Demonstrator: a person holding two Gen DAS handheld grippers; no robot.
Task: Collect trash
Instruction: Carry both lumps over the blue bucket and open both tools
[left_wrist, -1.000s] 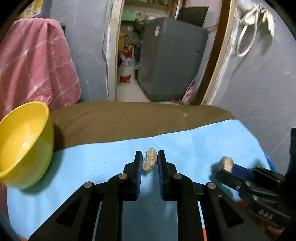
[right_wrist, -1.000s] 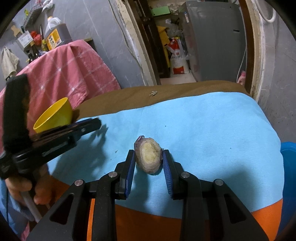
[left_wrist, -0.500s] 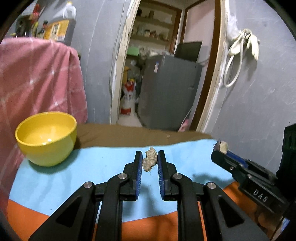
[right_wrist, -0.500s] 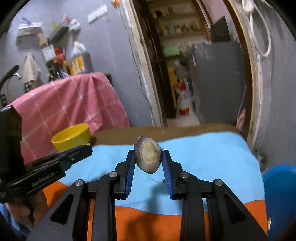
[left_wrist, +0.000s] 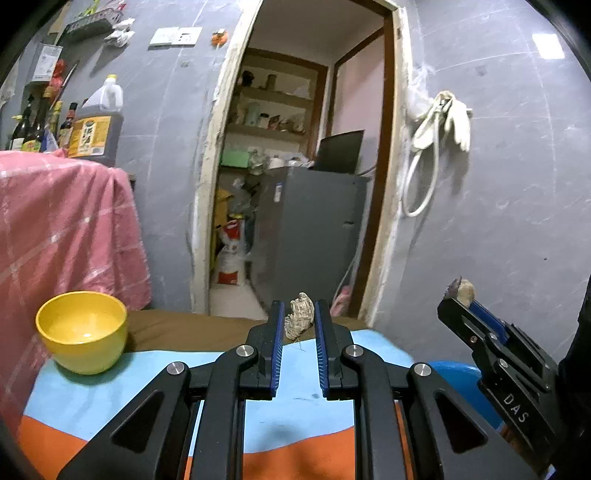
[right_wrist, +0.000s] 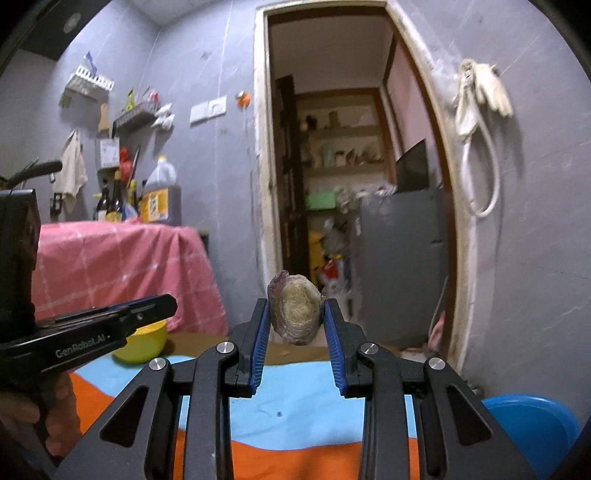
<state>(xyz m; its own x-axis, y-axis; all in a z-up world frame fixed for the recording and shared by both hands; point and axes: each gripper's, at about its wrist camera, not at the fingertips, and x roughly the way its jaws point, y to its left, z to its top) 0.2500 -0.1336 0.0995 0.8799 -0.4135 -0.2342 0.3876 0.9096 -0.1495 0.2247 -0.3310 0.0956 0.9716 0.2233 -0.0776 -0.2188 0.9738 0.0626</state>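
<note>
Left wrist view: both grippers raised above the table, each clamped on a scrap

The left gripper (left_wrist: 298, 319) grips a crumpled beige scrap (left_wrist: 300, 320) between its blue pads (left_wrist: 277, 332). At right, the right gripper (left_wrist: 460, 295) pinches a pale scrap with a purple edge (left_wrist: 462, 289). A yellow bowl (left_wrist: 83, 332) stands on the blue-and-orange table cover (left_wrist: 110, 395) at left; a blue bin (left_wrist: 461, 384) shows beyond the cover's right edge

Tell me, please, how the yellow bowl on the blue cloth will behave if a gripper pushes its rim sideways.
The glossy yellow round bowl looks hard, so probably stiff. Its base seems narrower than its rim, so it may tip. The blue cloth may hinder sliding.
</note>
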